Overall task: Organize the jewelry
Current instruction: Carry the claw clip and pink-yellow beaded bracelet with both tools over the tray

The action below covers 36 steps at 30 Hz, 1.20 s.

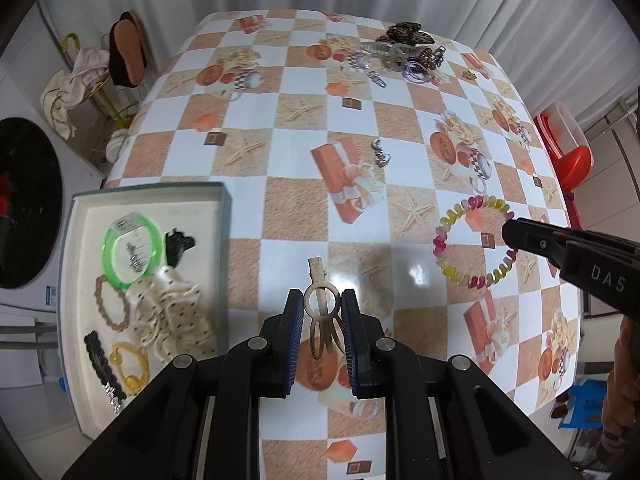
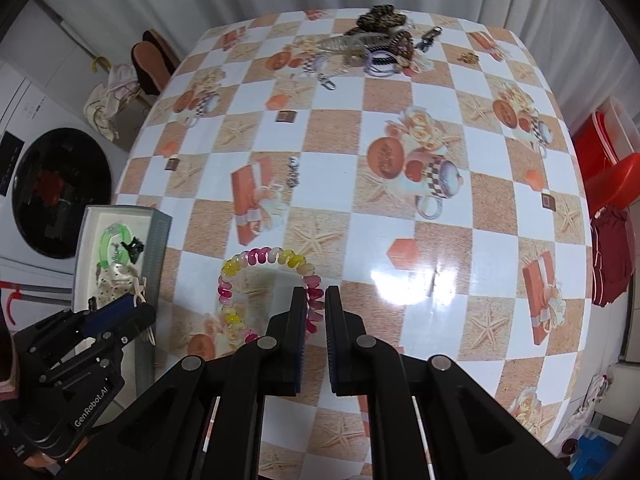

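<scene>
My left gripper [image 1: 321,300] is shut on a cream metal hair clip [image 1: 320,304], which hangs above the checked tablecloth just right of the grey tray [image 1: 152,189]. In the tray lie a green bangle [image 1: 108,256], a black claw clip [image 1: 178,244], a spotted cream scrunchie [image 1: 172,312] and several hair ties. My right gripper [image 2: 315,296] is shut on a pink-and-yellow spiral hair tie [image 2: 260,258], lifted off the table. In the left wrist view, that gripper [image 1: 510,232] pinches the ring's [image 1: 452,220] right side. The left gripper [image 2: 136,312] shows beside the tray [image 2: 158,240] in the right wrist view.
A heap of accessories [image 1: 404,50] lies at the table's far edge: a leopard scrunchie, a clear claw clip, a purple tie, key clasps. A small silver piece [image 1: 380,154] sits mid-table and a small gold one [image 1: 469,75] far right. A washing machine [image 1: 24,200] stands to the left.
</scene>
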Available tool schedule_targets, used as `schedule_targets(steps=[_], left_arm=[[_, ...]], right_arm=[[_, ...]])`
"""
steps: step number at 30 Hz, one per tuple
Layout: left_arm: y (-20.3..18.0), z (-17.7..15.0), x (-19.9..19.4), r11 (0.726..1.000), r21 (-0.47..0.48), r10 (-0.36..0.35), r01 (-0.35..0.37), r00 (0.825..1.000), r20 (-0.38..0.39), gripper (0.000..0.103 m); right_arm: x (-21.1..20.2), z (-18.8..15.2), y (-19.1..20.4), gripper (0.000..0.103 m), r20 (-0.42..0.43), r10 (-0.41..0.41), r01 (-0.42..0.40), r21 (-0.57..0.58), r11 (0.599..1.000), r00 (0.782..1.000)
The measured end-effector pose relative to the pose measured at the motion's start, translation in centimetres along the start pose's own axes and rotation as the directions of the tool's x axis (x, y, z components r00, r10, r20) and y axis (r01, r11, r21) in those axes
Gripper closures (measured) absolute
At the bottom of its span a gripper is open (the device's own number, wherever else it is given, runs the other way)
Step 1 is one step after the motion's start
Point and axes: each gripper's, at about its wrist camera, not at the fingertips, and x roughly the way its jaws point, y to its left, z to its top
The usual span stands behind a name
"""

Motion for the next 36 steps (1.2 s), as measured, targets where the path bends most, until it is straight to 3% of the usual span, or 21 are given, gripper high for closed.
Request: schedule_targets(steps=[21,36], left_arm=[[7.0,-4.4,-3.2,0.988,-0.147,0.055,-0.050,0.998,0.027,0.079],[13.0,-9.7,-3.4,0.949,-0.295,0.111,-0.114,0.993,-0.026,0.079]], right_arm=[[-0.9,-0.4,8.8,0.093,-0.016,0.063,-0.065,-0.180,0.982,0.998],[0.9,-2.0,15.7,0.093,-0.096,0.100,-0.127,-0.335,0.934,0.990]])
